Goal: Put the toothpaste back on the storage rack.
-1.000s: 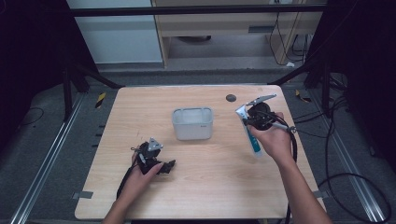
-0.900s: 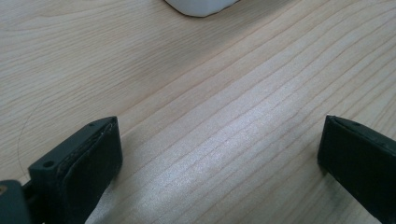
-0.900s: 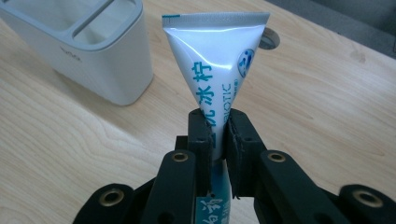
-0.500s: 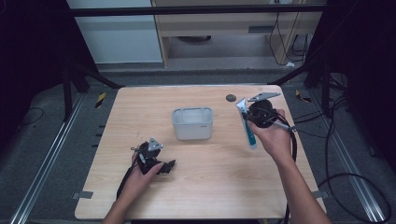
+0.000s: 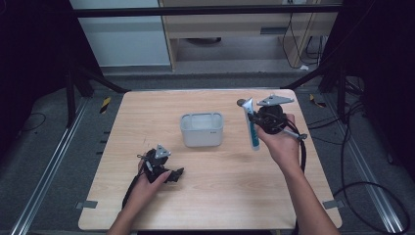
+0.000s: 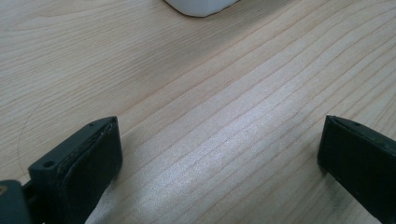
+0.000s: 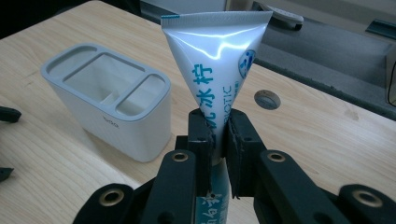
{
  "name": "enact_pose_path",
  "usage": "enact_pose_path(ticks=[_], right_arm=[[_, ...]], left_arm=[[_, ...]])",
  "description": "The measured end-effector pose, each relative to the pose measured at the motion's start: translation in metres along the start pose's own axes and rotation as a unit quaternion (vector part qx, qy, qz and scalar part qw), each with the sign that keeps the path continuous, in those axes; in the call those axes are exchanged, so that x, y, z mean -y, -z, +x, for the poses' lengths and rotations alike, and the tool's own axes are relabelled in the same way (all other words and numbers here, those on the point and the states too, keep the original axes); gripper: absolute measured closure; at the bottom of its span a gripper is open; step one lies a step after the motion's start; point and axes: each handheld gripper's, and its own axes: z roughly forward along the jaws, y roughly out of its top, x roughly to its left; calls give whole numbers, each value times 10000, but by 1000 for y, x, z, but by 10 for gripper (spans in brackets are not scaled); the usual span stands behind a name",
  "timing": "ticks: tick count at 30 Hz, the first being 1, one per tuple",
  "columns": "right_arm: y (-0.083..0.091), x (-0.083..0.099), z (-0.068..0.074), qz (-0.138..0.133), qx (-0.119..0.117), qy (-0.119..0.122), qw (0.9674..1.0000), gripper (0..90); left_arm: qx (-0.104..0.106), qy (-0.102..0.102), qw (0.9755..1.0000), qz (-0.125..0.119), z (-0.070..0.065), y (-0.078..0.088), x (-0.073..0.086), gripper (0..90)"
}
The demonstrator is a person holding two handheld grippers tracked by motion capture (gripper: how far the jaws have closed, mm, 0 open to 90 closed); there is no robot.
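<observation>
We have the right gripper (image 7: 217,128) clamped tight on the toothpaste tube (image 7: 217,60), its 2 jaws pinching the tube about mid-body, with the crimped flat end pointing up and away in the right gripper view. In the high view the tube (image 5: 252,129) hangs above the table (image 5: 147,112), to the right of the white holder (image 5: 201,129) and apart from it. That holder (image 7: 109,100) stands upright with 3 open slots on top: 2 narrow ones and a wide one. We judge the step in hand to be carrying the tube across and dropping it into a slot. To do that well, we should bring the tube upright over the wide slot, line its flat width up with the slot's long side, lower it until the end is well inside, and only then let go, so it does not catch the rim or tip the holder. Our left gripper (image 5: 161,169) rests on the table near the front left, jaws spread wide with nothing between them.
</observation>
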Motion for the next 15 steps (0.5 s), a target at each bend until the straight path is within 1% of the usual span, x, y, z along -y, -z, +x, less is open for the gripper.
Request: enact_pose_path(ticks=[10,15], right_arm=[[-2,-1,5,-82,-33,10,10000,812],[0,-2,9,-151,-62,-44,9999,813]], left_arm=[[0,3,10000,-1,0,0,0,0],[0,4,10000,0,0,0,0,0]])
